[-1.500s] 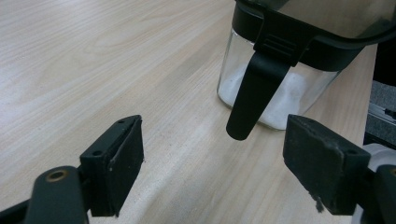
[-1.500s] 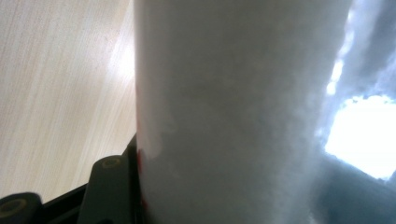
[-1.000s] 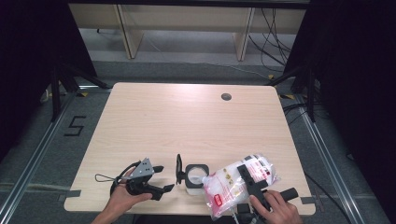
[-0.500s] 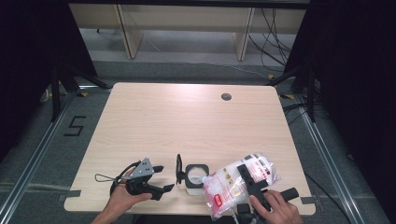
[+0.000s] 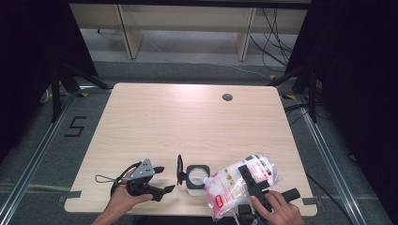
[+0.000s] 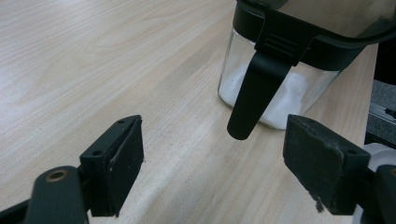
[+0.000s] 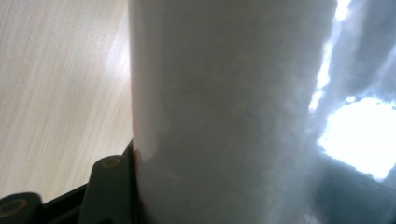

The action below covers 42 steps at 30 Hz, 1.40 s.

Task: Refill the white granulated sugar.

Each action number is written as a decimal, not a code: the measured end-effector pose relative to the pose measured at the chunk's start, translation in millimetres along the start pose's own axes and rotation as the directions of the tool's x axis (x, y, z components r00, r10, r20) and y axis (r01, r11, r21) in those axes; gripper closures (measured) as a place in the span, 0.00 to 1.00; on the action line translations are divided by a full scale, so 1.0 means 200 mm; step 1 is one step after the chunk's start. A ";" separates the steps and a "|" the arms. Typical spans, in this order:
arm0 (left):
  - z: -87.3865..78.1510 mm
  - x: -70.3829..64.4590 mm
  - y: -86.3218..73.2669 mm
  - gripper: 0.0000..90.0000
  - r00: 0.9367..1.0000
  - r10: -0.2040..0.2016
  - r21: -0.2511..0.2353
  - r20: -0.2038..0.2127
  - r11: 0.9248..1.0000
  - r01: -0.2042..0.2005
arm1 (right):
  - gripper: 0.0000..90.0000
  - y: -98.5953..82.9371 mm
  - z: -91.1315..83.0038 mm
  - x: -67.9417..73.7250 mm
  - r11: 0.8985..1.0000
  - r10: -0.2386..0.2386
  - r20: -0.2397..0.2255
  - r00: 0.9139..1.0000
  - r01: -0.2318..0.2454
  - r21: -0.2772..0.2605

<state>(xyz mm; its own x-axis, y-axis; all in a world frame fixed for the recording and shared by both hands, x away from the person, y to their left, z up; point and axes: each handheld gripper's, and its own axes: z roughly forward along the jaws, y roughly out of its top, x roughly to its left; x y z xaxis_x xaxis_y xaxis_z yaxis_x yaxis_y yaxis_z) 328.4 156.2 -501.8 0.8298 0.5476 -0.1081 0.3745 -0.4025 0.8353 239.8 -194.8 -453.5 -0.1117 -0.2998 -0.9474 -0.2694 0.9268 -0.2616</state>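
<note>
White powder filled the plastic bag (image 5: 239, 185) clenched in the right gripper (image 5: 256, 185), at the bench's (image 5: 187, 122) near right edge. The left gripper (image 5: 162, 180) rested with fingers (image 6: 119, 161) released, just left of the glass jar (image 5: 195, 178), its lid (image 5: 179, 169) open.

A light wooden table (image 5: 187, 122) stands on grey floor (image 5: 42, 136), shelving (image 5: 187, 18) behind.

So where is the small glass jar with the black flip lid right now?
In the high view the glass jar with the open black lid stands near the table's front edge, between the open left gripper and the clear plastic bag of white powder clamped in the right gripper.
</note>
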 end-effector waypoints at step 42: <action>0.00 -0.01 0.00 0.22 1.000 -0.002 -0.013 0.000 1.000 0.002 | 0.48 0.00 0.00 -0.02 0.999 0.004 -0.007 1.000 -0.004 -0.034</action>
<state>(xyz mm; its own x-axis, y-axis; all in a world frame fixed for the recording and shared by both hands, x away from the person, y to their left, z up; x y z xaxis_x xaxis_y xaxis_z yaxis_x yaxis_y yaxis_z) 327.5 155.6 -501.3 0.8291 0.5482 -0.1097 0.3708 -0.3923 0.8418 241.2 -193.6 -450.3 -0.1192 -0.2979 -0.9471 -0.3014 0.9198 -0.2514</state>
